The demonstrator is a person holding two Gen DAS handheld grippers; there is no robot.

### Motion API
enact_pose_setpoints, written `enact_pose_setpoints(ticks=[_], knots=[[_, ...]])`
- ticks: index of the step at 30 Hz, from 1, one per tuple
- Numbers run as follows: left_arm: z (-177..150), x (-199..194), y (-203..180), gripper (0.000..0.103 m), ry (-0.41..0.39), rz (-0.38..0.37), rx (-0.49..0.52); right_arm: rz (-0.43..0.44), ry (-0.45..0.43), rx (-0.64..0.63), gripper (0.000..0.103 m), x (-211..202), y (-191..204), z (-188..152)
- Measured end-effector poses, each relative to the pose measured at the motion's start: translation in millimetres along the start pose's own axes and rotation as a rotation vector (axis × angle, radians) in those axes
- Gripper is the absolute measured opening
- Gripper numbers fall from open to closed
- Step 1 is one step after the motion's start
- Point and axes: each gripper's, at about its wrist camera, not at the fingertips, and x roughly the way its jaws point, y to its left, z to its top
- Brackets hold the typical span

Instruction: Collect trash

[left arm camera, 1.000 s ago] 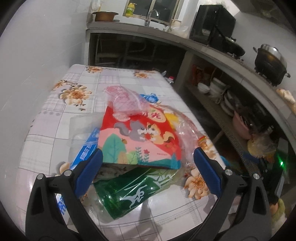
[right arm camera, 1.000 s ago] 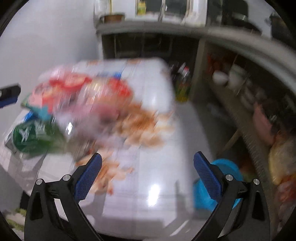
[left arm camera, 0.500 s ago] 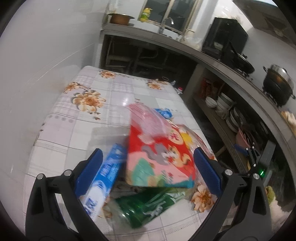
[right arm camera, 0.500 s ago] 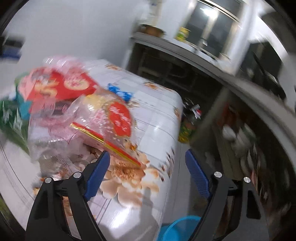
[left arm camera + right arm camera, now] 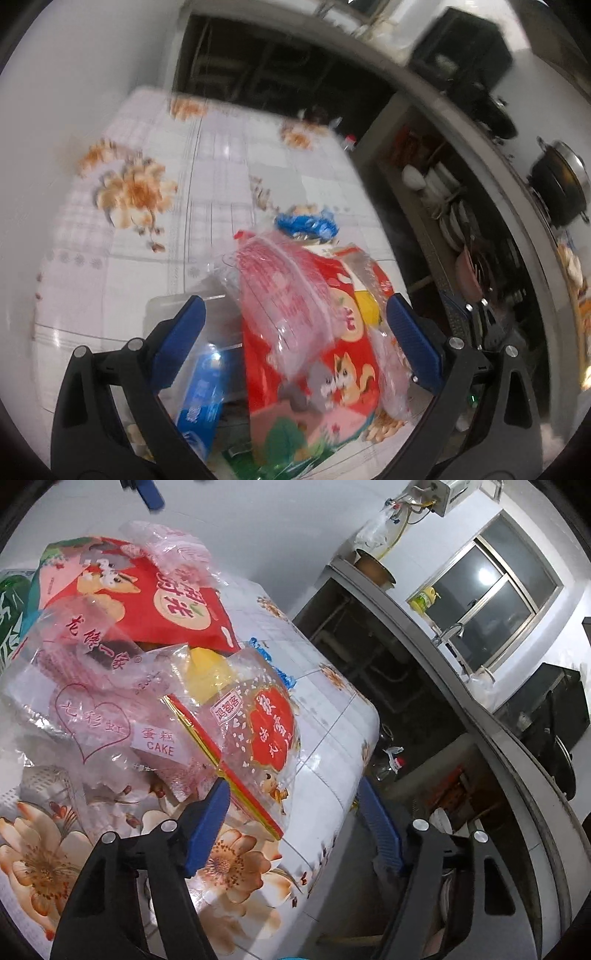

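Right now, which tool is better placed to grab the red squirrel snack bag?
Left. The left tool is open and already straddles the red squirrel bag. The right tool, also open, faces the clear cake wrappers at the table edge.

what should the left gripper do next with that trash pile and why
Probably ease the left gripper forward and close it on the red squirrel bag. Its jaws stand open on either side of the bag, which sits atop the wrapper pile on the table; neither gripper holds anything yet.

On my worktop (image 5: 229,177) I count one red squirrel bag (image 5: 314,369), one green wrapper (image 5: 13,605), one blue packet (image 5: 201,398), one blue scrap (image 5: 306,223) behind the red bag.
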Motion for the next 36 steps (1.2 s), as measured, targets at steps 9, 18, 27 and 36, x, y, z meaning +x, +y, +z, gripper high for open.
enact_pose_setpoints(ticks=[9,18,27,36], knots=[[6.9,45.7,28.1,0.063,0.110,0.013,-0.116,0.184,-0.043,0.337,0.069,-23.6,-42.1,-15.8],[-0.5,47.7,40.9,0.035,0.107,-0.043,-0.147,0.210,-0.007,0.390,0.064,-10.3,-55.3,-12.1],[-0.3,34.0,44.2,0.015,0.082,-0.096,-0.149,0.079,0.011,-0.026,0.063,11.2,1.2,-3.0],[-2.3,32.3,48.2,0.013,0.081,-0.115,-0.146,0.000,-0.001,-0.234,0.046,23.4,35.7,3.8]])
